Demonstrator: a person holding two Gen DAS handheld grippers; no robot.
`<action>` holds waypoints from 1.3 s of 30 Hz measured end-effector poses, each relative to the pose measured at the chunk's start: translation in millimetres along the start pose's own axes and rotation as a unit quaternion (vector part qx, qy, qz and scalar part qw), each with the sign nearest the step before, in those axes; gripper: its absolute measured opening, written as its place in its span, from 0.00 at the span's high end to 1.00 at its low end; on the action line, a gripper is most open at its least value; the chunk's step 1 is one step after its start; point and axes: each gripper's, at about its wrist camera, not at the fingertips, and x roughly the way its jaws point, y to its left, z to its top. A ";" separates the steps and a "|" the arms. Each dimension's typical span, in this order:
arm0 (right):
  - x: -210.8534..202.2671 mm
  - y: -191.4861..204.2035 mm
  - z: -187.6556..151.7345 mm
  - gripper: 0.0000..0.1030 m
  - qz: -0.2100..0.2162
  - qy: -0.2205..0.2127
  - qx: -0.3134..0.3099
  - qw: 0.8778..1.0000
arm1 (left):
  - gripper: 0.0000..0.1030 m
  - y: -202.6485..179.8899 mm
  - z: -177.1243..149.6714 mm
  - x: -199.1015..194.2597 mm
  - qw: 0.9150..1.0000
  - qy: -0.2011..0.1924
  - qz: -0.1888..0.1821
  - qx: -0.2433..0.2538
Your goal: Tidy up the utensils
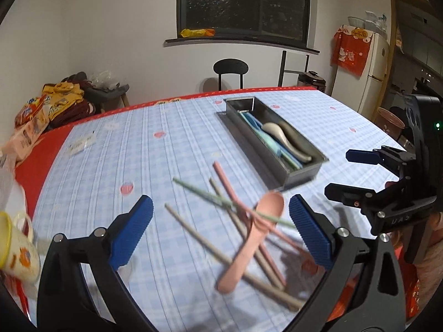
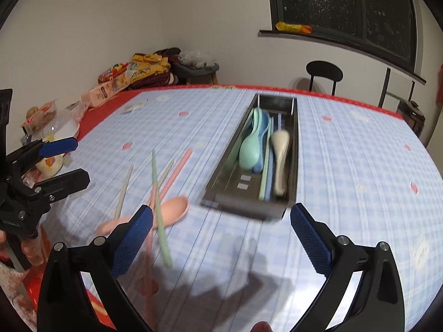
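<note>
A pink spoon [image 1: 249, 238] lies on the checked tablecloth among several crossed chopsticks, pink, beige and a green chopstick [image 1: 216, 199]. My left gripper [image 1: 221, 229] hovers over this pile, open, nothing between its blue pads. Farther back a metal utensil tray [image 1: 293, 177] holds a beige spoon [image 1: 282, 138] and blue and green chopsticks. In the right wrist view the tray [image 2: 249, 207] also shows a green spoon [image 2: 249, 144] over a blue one. My right gripper [image 2: 221, 235] is open and empty in front of the tray's near end; the pink spoon [image 2: 171, 210] lies to its left.
A cup [image 1: 16, 251] with an orange print stands at the table's left edge. Snack bags and packets [image 2: 121, 80] crowd the far left corner. A black chair [image 1: 230, 69] stands behind the table. The other gripper [image 1: 368, 171] reaches in from the right.
</note>
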 end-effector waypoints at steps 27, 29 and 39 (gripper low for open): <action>10.7 49.9 -45.8 0.32 0.012 0.048 -0.057 0.997 | 0.06 7.8 -58.7 7.4 0.997 0.050 0.015 -0.059; 10.2 53.9 -48.4 0.40 0.013 0.046 -0.067 0.997 | 0.07 7.4 -60.8 6.4 0.997 0.051 0.016 -0.063; 10.5 63.9 -53.2 0.73 0.036 0.048 -0.096 0.994 | 0.46 12.9 -69.4 9.0 0.992 0.074 -0.012 -0.098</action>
